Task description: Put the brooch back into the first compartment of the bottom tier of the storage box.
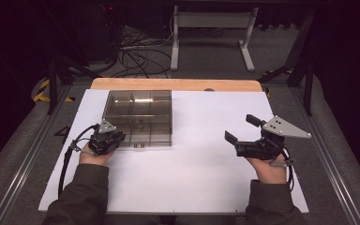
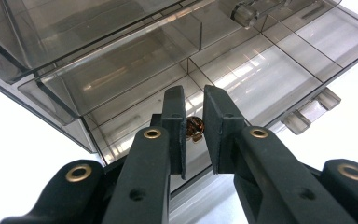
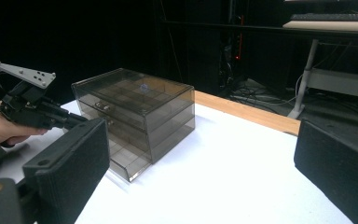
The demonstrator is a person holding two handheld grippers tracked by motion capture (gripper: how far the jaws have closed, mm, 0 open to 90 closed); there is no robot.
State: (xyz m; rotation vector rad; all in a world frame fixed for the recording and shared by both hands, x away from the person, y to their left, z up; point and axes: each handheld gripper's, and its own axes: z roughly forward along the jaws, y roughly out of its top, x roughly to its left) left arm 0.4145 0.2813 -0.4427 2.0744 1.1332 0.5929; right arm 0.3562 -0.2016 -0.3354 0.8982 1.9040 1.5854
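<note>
A smoky clear drawer box (image 1: 138, 112) (image 3: 135, 105) stands on the white table top, left of centre. Its bottom drawer (image 3: 129, 167) (image 2: 270, 79) is pulled out toward me, with dividers inside. My left gripper (image 1: 120, 136) (image 2: 194, 100) (image 3: 70, 119) reaches into that drawer at its front left corner. Its jaws are nearly together, with a small brown object (image 2: 195, 128) pinched between them. My right gripper (image 1: 242, 128) (image 3: 200, 140) hovers wide open above the table, well right of the box, with nothing between its jaws.
The white sheet (image 1: 192, 173) covers the table; a wooden strip (image 1: 176, 84) shows at its far edge. Beyond it, cables (image 1: 136, 56) lie on the floor by a white desk frame (image 1: 211, 21). Bare sheet lies between the box and the right gripper.
</note>
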